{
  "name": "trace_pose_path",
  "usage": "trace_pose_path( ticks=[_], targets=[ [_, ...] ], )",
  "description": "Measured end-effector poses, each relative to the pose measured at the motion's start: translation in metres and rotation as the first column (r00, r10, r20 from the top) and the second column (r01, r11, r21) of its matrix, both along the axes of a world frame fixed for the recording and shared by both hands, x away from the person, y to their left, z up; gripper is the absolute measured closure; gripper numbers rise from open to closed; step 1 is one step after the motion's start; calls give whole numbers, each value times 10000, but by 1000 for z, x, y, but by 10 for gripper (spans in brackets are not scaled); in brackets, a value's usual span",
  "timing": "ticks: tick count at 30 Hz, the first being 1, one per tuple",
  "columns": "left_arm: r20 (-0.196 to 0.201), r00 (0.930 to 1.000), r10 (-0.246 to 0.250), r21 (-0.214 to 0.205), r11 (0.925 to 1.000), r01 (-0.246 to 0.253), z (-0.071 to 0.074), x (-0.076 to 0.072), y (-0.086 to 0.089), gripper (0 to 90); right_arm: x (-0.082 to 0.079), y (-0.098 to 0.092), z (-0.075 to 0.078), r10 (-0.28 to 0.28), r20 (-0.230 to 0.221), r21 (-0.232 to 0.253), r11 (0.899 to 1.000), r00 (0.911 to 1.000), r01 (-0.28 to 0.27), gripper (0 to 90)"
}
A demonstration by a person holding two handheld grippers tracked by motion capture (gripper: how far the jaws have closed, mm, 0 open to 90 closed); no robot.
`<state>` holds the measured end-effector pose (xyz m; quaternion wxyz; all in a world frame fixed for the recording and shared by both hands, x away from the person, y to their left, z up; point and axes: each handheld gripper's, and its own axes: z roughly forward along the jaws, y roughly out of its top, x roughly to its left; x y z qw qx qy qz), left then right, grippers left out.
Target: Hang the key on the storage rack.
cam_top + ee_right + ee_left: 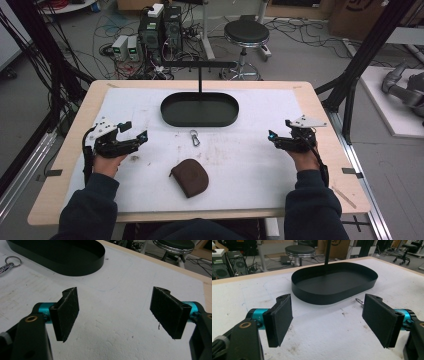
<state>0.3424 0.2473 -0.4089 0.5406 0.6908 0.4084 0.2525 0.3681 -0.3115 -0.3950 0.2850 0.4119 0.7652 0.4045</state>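
A person sits at a wooden desk (310, 95) covered with a white mat (250, 160), holding a claw in each hand. The left claw (134, 131) hovers at about nine o'clock on the mat, its jaws spread wide with nothing between them. The right claw (280, 132) hovers at about three o'clock, also spread wide and empty. The two are well apart, one near each side edge of the mat.

At twelve o'clock on the mat stands a black oval tray (172, 116) with a low wall and a thin black post rising from its far side to a crossbar. Just beside the tray's near rim, toward the centre of the mat, lies a small metal key ring (194, 137) with a clip. At six o'clock from the key ring, near the person, lies a brown pouch (190, 176), rounded and flat on the mat. Neither claw touches the pouch or the key ring; both things lie between the two claws.

In the left gripper view, the tray sits ahead of the open jaws, and the key ring's clip peeks out beside the right-hand jaw. In the right gripper view, the key ring lies at the upper left, just beside the tray.
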Motion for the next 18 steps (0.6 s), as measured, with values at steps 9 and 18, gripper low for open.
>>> trace_pose_path(
  ticks=[9, 18],
  targets=[
    [27, 9995, -300, -656, 9974, 301, 4, 9, -10, 193, 1, -2, -1, -15, -32, 115, 9999, 10000, 15, 236],
    [-595, 9855, -1586, -413, 9868, 1563, 6, 41, -55, 263, -7, 0, 1, -54, 34, 36, 10000, 10000, 53, 236]
  ],
)
